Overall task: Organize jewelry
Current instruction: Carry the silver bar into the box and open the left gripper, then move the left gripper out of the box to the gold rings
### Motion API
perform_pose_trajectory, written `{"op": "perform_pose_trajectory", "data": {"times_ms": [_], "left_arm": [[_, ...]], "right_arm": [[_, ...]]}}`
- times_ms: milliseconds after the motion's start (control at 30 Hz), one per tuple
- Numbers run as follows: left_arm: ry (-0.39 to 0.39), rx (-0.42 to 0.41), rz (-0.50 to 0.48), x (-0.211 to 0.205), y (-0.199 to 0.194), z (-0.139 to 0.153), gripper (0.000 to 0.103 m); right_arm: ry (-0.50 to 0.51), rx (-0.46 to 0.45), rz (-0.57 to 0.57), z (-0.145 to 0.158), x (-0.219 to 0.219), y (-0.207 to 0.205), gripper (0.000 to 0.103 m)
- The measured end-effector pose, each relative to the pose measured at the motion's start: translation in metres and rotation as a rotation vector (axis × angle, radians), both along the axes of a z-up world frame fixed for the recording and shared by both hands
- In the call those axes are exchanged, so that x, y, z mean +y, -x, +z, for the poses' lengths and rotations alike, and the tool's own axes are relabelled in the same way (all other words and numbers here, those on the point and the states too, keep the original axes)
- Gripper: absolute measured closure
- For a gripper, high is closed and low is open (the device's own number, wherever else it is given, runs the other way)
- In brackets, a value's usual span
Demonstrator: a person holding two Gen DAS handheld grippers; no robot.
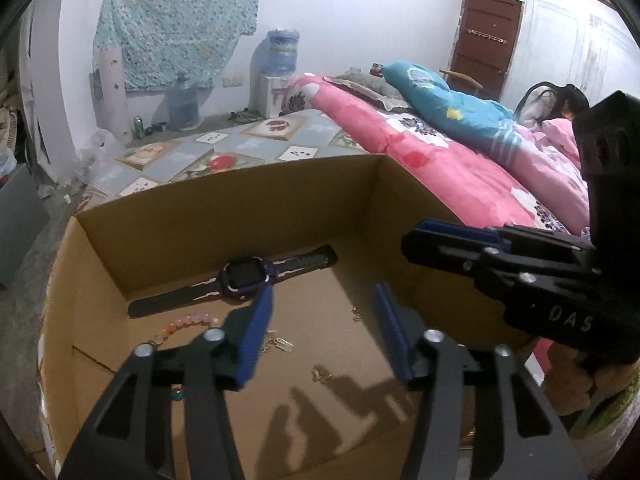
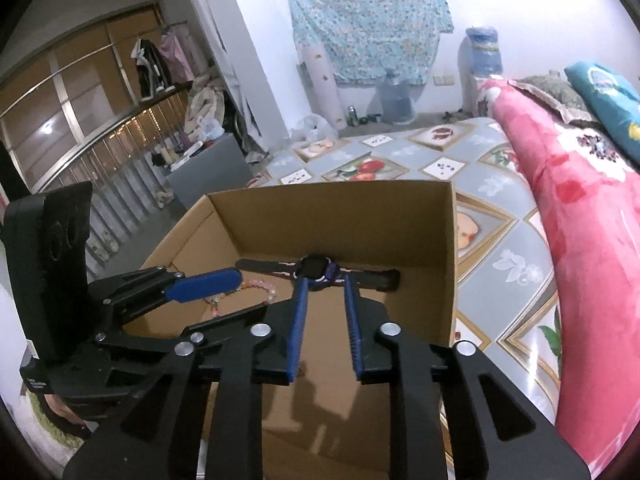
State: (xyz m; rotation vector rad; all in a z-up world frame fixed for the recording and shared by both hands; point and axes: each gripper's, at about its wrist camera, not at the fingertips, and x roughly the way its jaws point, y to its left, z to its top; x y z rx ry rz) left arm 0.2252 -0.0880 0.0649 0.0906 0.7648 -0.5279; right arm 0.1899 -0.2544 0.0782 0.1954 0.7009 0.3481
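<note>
An open cardboard box (image 1: 224, 216) sits on the bed and shows in the right wrist view too (image 2: 332, 208). A dark smartwatch (image 1: 244, 274) lies along its far wall, also in the right wrist view (image 2: 316, 266). A pink bead bracelet (image 1: 188, 322) lies in front of it (image 2: 256, 286). Small gold pieces (image 1: 322, 374) are scattered on the box floor. My left gripper (image 1: 324, 292) is open above the box floor, holding nothing. My right gripper (image 2: 326, 280) is open with its tips close to the watch; it enters the left wrist view (image 1: 412, 240) from the right.
The box rests on a patterned bed sheet (image 2: 496, 184). A rolled pink blanket (image 2: 580, 208) lies to the right. A person (image 1: 568, 100) lies at the far end of the bed. A water dispenser (image 1: 276, 76) and bottles stand by the far wall.
</note>
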Motion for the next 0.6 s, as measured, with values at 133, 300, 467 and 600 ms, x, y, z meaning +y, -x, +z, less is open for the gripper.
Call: {"op": "perform_pose_trajectory", "data": {"times_ms": [133, 300, 467, 600], "left_arm": [[0.007, -0.023, 0.023, 0.008, 0.010, 0.009, 0.039], [0.050, -0.079, 0.047, 0.031, 0.040, 0.030, 0.024], [0.088, -0.143, 0.091, 0.065, 0.082, 0.046, 0.014], [0.113, -0.164, 0.142, 0.095, 0.112, 0.047, 0.007]], "right_arm": [[-0.031, -0.013, -0.007, 0.008, -0.005, 0.005, 0.077], [-0.057, -0.071, -0.012, 0.029, -0.009, 0.031, 0.052], [-0.032, -0.149, -0.032, 0.053, -0.016, 0.070, 0.026], [0.024, -0.158, -0.061, 0.062, -0.026, 0.099, 0.014]]}}
